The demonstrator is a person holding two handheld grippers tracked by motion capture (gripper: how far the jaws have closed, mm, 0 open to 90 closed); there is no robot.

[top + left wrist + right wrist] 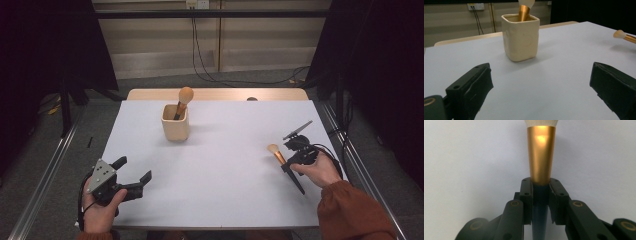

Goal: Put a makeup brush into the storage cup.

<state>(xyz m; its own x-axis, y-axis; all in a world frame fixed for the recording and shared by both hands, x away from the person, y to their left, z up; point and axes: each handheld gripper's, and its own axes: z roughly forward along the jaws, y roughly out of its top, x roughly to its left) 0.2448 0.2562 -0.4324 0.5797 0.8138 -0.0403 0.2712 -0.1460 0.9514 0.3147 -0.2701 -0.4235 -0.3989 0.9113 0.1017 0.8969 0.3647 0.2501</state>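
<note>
Near edge: left gripper rests by the table's front-left corner, jaws wide apart, holding nothing.
Right edge: right gripper clamps a brush, bristles toward the middle, handle toward the person.
Open room: bare white top between the grippers and ahead to the cup.
Right gripper view: jaws pinch the dark handle just below the gold ferrule.
Far: cup stands upright, a second brush leaning in it.

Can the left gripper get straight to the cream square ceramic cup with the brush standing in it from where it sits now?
Probably yes: the left gripper stands open, facing the cream square ceramic cup, with bare white tabletop between them.
</note>
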